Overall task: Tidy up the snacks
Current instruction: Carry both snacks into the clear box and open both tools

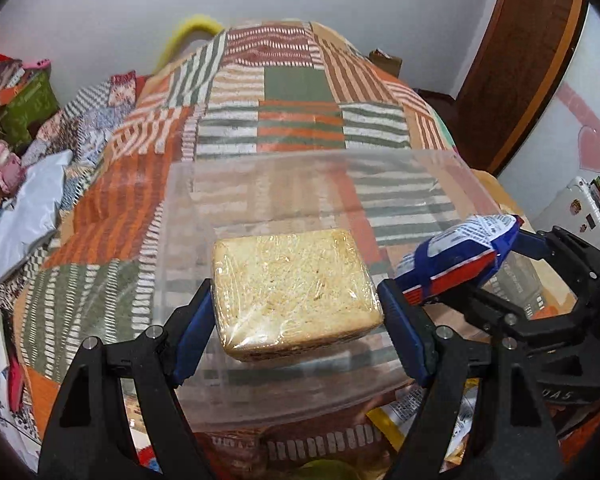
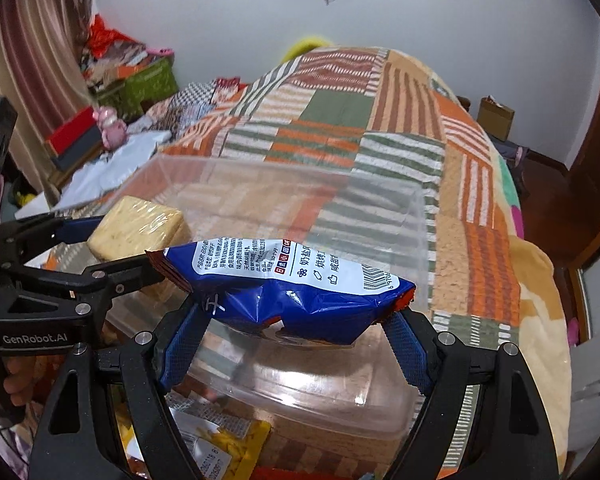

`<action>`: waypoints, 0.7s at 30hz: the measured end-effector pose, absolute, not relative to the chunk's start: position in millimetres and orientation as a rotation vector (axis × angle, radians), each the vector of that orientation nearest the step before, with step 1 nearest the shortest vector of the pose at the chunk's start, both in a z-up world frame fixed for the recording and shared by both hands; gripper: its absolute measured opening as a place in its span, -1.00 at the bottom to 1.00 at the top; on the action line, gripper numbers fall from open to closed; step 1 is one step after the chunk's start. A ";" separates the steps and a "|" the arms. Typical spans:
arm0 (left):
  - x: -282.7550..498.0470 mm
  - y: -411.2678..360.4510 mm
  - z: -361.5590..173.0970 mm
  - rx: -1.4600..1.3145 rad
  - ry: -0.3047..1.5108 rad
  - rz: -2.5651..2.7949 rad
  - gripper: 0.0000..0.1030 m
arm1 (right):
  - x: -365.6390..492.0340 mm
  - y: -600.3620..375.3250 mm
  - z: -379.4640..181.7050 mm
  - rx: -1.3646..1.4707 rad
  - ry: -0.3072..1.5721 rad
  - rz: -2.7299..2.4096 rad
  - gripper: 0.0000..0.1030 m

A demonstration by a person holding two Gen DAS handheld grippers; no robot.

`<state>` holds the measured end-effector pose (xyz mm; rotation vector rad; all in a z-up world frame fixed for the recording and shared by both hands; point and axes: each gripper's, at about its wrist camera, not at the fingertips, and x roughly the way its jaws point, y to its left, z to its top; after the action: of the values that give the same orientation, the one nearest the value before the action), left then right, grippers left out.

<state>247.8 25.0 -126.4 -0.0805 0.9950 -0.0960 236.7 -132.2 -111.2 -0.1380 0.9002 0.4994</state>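
Note:
My left gripper (image 1: 298, 304) is shut on a plastic-wrapped pale yellow cake block (image 1: 292, 288) and holds it over a clear plastic bin (image 1: 300, 176) on the bed. My right gripper (image 2: 300, 328) is shut on a blue, white and red snack packet (image 2: 292, 280) and holds it above the same bin (image 2: 380, 208). The two grippers are side by side. The packet shows at the right in the left wrist view (image 1: 456, 256). The cake block shows at the left in the right wrist view (image 2: 140, 228).
The bin rests on a patchwork blanket (image 1: 300, 92) of orange, green and white stripes. Yellow snack packets (image 2: 220, 444) lie in front of the bin. Boxes and clutter (image 2: 132, 76) stand at the left, and a wooden door (image 1: 520, 60) stands at the right.

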 end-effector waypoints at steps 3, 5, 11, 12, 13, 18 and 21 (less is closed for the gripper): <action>250.7 23.5 -132.1 -0.071 1.010 -0.093 0.53 | 238.8 -129.2 -114.9 -0.156 0.915 0.506 0.58; 251.6 20.4 -133.5 -0.049 1.011 -0.086 0.53 | 238.9 -128.1 -116.7 -0.160 0.925 0.513 0.58; 253.0 13.0 -138.4 0.006 1.017 -0.063 0.54 | 235.7 -125.8 -117.7 -0.183 0.923 0.516 0.62; 252.5 11.6 -139.0 0.016 1.016 -0.060 0.54 | 235.7 -125.9 -117.9 -0.180 0.924 0.516 0.62; 252.0 11.2 -139.4 0.020 1.013 -0.058 0.54 | 235.4 -126.4 -117.9 -0.176 0.925 0.517 0.62; 249.3 15.4 -136.9 -0.005 1.016 -0.067 0.54 | 234.9 -128.3 -117.3 -0.157 0.934 0.522 0.62; 244.5 16.2 -130.9 -0.006 1.000 -0.062 0.54 | 232.7 -130.3 -115.2 -0.143 0.936 0.529 0.62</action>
<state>244.5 16.2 -130.9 -0.0057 1.0000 -0.0620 232.7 -130.3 -115.2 -0.1430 0.9365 0.5287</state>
